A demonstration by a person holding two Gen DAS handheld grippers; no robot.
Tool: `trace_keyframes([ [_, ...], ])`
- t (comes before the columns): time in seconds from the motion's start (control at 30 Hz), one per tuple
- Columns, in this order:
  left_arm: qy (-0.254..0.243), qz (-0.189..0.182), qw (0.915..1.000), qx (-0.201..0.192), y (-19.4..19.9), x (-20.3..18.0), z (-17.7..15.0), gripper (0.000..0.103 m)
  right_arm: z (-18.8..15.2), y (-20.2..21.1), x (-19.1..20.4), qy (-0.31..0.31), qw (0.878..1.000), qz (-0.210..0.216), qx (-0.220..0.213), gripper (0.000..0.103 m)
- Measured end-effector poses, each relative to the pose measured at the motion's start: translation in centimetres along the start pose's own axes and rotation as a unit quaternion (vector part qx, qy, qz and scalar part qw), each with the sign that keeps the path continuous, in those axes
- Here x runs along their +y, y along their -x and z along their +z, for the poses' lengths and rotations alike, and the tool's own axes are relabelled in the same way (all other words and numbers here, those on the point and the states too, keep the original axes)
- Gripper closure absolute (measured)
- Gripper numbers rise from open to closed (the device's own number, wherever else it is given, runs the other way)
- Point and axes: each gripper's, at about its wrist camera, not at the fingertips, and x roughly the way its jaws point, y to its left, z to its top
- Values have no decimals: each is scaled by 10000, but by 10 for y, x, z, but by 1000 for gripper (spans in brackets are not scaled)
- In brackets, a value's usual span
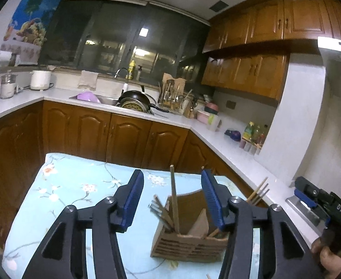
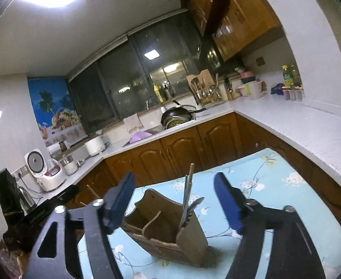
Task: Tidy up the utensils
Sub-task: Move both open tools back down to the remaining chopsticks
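A brown wooden utensil holder stands on a table with a light blue floral cloth. Chopsticks and metal utensils stand upright in it. My left gripper is open and empty, held just above and behind the holder. In the right wrist view the same holder stands below my right gripper, which is open and empty. A few chopsticks stick up from its right compartment. The right gripper also shows at the right edge of the left wrist view.
A white L-shaped counter runs behind the table over brown cabinets. A sink with a black pan, a cutlery rack, bottles and a rice cooker stand on it.
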Motion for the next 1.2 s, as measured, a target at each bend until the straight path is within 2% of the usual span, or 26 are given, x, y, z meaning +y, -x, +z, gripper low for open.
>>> trace_keyframes([
  [0.07,90,76,9999,28,14,4,-6,42,-4,9,-3,-17,10000,-6,6,21],
  [0.2,226,215,9994,128,44,11,-25,36,-21,29,-12,-75,9998,-49,158,16],
  [0.5,563,438,9943,792,93,18,-69,36,-76,55,-29,-3,9962,-358,795,16],
  [0.73,668,606,9893,1145,118,15,-84,36,-111,76,-33,78,9931,-599,1003,16],
  [0.93,565,671,9849,1491,128,12,-97,36,-136,77,-36,133,9895,-649,1287,16],
  [1.2,403,651,9804,1818,136,-3,-100,36,-149,71,-35,205,9869,-640,1468,17],
])
